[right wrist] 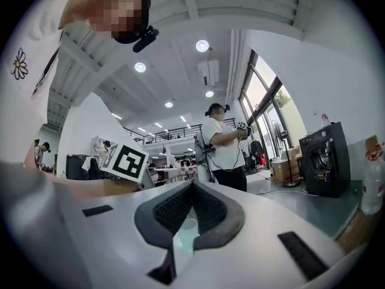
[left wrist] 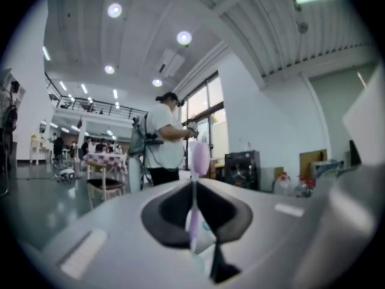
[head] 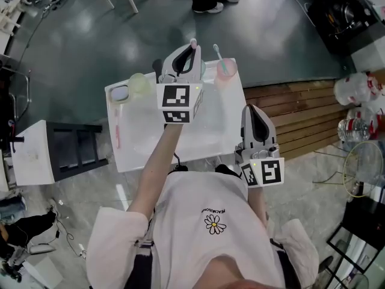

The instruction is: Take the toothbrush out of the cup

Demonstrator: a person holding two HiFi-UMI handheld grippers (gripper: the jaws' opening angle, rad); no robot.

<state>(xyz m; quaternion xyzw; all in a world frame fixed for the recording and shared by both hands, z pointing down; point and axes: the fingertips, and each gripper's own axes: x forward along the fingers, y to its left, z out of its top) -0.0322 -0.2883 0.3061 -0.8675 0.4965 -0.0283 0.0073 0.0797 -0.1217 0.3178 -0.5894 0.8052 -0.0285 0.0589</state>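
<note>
Head view first: my left claw (head: 191, 50) is out over the far side of the white surface (head: 207, 134), and I can see the pale head of the lilac toothbrush (head: 193, 43) poking up past its tips. The toothbrush is clear of every cup. Just to its right stands a pink cup (head: 227, 73) with a blue-green toothbrush (head: 218, 54) standing in it. Over at the far left corner sits a yellow-green cup (head: 139, 84). My right claw (head: 255, 110) hangs at the surface's near right edge, well apart from the cups.

Left gripper view: the left claw (left wrist: 194, 185) is clenched on the lilac toothbrush (left wrist: 200, 156). The handle runs upright through the pinched jaws, with the brush head standing above the tips. Something pale teal shows below the jaws; I can't tell what it is. A person in a white shirt (left wrist: 165, 140) stands in the hall beyond.

Right gripper view: the right claw (right wrist: 192, 185) is clenched with nothing in it, its jaw tips meeting. A pale teal cup (right wrist: 183, 227) shows through the gap lower down, beyond the jaws, not gripped. My left claw's marker cube (right wrist: 128, 161) is at the left.
</note>
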